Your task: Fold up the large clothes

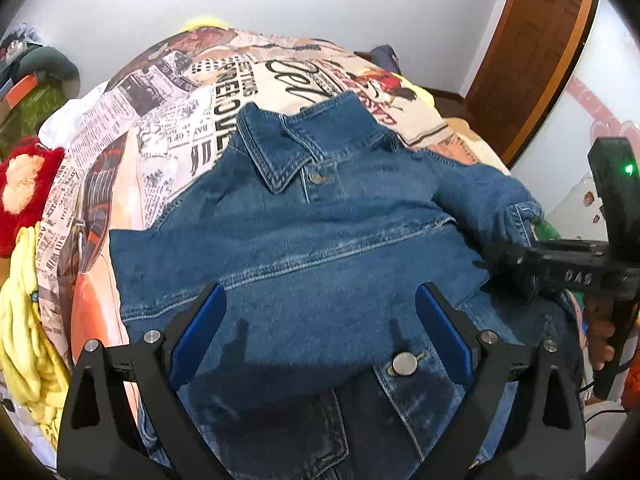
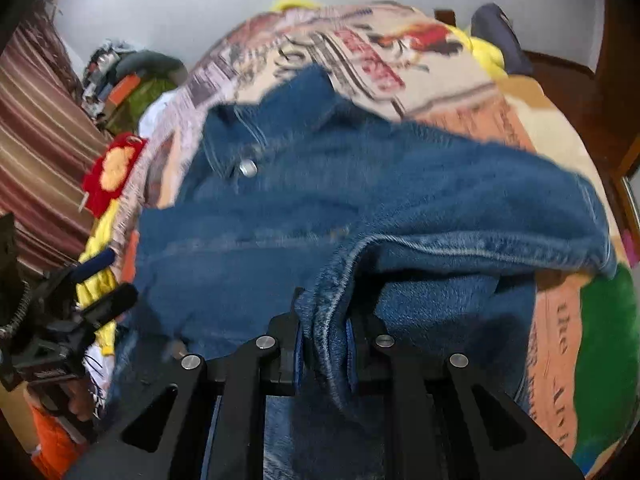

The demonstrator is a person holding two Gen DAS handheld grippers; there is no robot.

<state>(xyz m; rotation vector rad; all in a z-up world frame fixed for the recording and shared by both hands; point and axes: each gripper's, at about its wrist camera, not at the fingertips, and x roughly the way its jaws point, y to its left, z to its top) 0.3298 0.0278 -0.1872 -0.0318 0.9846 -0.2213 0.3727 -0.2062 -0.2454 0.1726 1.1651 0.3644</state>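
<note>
Denim jacket spread on the bed, far sleeve already folded across, other sleeve clamped in the closed right claw mid-fold, left claw open and empty above the hem, bottom fold not yet done.

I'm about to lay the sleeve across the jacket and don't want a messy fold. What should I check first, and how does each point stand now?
1. Right gripper shut on the sleeve: ok, denim is pinched between its pads.
2. Left gripper clear of the cloth: ok, jaws open, nothing between them.
3. Jacket body flat on the bed: ok around the chest; the hem is hidden.
4. Collar lying neat: ok.
5. Left side already folded in: ok, a straight edge shows and no left sleeve sticks out.
6. Sleeve free of twists: cannot tell, too blurred.
</note>
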